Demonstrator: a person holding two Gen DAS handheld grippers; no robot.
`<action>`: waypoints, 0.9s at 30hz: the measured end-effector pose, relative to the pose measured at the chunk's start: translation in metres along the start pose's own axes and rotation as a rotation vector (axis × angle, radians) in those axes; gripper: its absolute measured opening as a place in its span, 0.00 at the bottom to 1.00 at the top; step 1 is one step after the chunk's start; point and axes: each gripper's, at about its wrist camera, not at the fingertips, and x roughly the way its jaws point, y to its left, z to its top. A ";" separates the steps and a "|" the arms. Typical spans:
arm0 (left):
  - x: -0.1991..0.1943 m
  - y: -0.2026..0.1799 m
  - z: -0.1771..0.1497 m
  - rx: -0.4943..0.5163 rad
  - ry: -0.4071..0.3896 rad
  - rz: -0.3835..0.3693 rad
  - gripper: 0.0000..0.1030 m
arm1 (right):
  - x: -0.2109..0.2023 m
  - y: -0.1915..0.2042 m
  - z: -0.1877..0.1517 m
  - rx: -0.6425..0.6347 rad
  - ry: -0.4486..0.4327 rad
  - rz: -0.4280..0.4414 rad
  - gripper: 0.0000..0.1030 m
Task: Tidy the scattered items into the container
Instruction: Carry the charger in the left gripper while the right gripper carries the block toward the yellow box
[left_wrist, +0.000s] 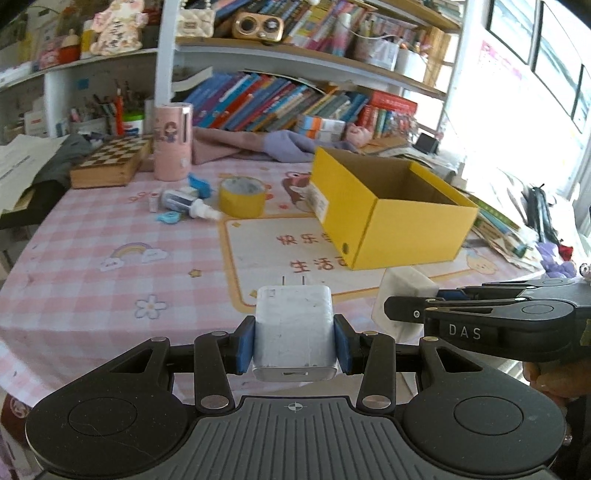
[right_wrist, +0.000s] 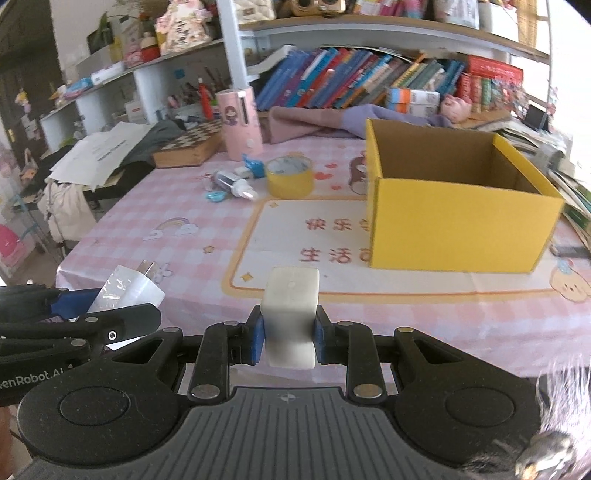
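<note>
Left claw (left_wrist: 294, 345): closed on a white charger plug (left_wrist: 294, 328); the blue pads press its two flat sides, and the metal prongs point forward, away from the camera.
Right claw (right_wrist: 289, 338): nearly fully closed on a white block (right_wrist: 291, 314), pads on its two narrow sides.
Charger plug, handling: hard smooth plastic shell, probably light and stiff; glossy, so it may slip. The flat sides are the good place to hold, not the prongs.
White block, handling: matte, rounded edges, looks like an eraser or similar; probably light and slightly soft. What it is exactly, I cannot tell.
Yellow box (right_wrist: 454, 221): open cardboard, stiff thin walls, stands on the right half of the surface (left_wrist: 92, 288), ahead of both claws; what shows of its inside looks empty.
Both held items: in the air above the near edge of the surface, not yet over the box.
Yellow tape roll (left_wrist: 242, 197): rigid ring, toward the far edge, left of the box.
Small bottle (left_wrist: 192, 205): lies on its side just beside the roll; round, it may roll.
Surface cover: pink checked cloth, smooth and a little shiny.
</note>
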 end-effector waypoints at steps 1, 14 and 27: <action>0.001 -0.002 0.000 0.005 0.002 -0.007 0.40 | -0.001 -0.002 -0.001 0.006 0.001 -0.007 0.24; 0.013 -0.029 0.003 0.061 0.030 -0.095 0.40 | -0.022 -0.031 -0.013 0.080 0.006 -0.094 0.24; 0.033 -0.069 0.011 0.142 0.039 -0.202 0.40 | -0.049 -0.070 -0.024 0.165 -0.012 -0.204 0.24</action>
